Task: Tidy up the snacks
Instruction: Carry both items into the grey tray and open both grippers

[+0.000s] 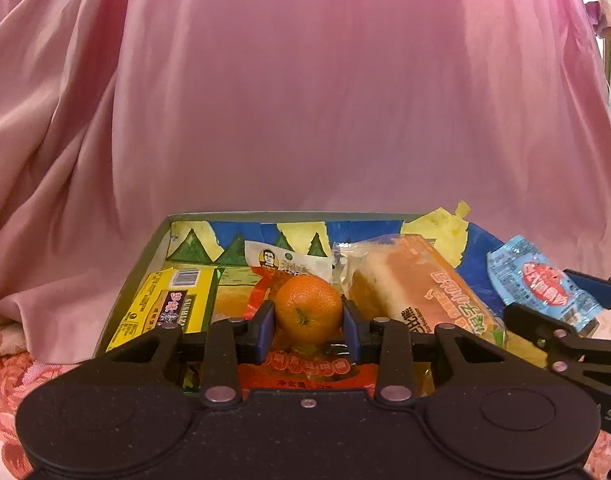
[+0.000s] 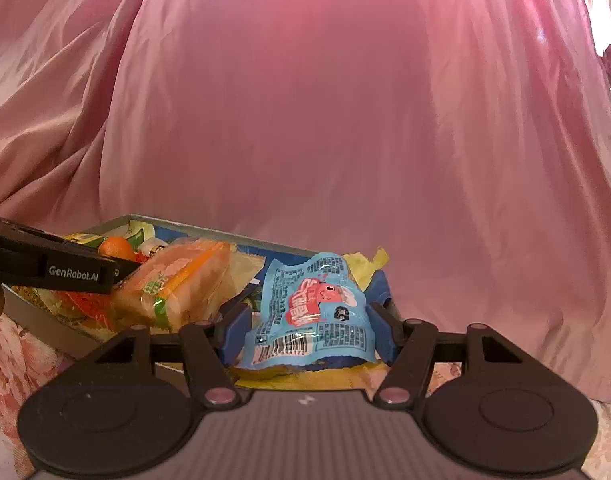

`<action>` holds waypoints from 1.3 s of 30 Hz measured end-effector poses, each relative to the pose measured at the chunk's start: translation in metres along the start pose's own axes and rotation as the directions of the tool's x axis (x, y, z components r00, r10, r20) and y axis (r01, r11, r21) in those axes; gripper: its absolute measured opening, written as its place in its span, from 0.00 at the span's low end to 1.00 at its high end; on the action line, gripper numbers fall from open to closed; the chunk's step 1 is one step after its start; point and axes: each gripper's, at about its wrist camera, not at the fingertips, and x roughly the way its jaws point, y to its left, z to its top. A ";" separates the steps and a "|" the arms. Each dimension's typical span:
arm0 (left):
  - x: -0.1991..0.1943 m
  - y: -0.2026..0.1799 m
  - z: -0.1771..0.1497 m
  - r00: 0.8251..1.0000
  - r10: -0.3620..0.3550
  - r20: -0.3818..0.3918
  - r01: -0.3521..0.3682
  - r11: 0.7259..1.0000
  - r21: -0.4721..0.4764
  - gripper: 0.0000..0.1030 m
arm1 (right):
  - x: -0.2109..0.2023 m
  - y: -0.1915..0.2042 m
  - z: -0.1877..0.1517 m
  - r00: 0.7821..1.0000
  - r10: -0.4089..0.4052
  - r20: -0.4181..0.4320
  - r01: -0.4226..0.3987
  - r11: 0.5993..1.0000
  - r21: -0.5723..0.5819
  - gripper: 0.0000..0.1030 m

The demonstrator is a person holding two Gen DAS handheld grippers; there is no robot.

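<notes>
Both hands carry a snack at the painted box.

Our left gripper (image 1: 308, 322) has its fingers narrowed onto a mandarin (image 1: 307, 307), held over the box (image 1: 134, 280) so it can settle among the yellow packet (image 1: 167, 307) and bread (image 1: 417, 284). Our right gripper (image 2: 309, 330) stands wider around a blue pouch (image 2: 313, 312), seemingly pinched, at the box's near corner, ready to go in.

Left wrist: close over the box (image 1: 145, 276), facing the pink curtain (image 1: 305, 100).
Right wrist: close, from the box's right.
Shared: box, curtain.
</notes>
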 end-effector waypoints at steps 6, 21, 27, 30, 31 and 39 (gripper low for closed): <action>-0.001 -0.003 -0.002 1.000 -0.015 -0.003 0.015 1.000 0.018 0.42 | 0.010 0.005 0.001 0.999 0.023 -0.030 -0.023 1.000 -0.004 0.65; -0.016 -0.001 0.005 0.999 0.033 0.008 -0.033 0.999 -0.017 0.80 | 0.003 0.010 0.007 1.000 0.018 -0.004 -0.018 0.999 -0.036 0.84; -0.034 0.000 0.011 0.998 0.051 0.049 -0.049 0.998 -0.027 0.95 | -0.008 0.001 0.014 1.000 -0.008 0.020 0.008 1.000 0.000 0.92; -0.044 0.000 0.014 0.995 0.061 0.074 -0.059 0.998 -0.023 0.99 | -0.014 -0.002 0.018 0.999 -0.021 0.033 0.020 1.000 0.014 0.95; -0.047 0.001 0.014 0.995 0.062 0.080 -0.060 0.998 -0.023 0.99 | -0.016 -0.003 0.019 0.999 -0.024 0.039 0.023 1.000 0.018 0.97; -0.075 0.013 0.020 0.990 0.086 0.108 -0.075 0.992 -0.099 0.99 | -0.040 -0.010 0.032 0.996 -0.036 0.082 0.031 0.997 0.064 1.00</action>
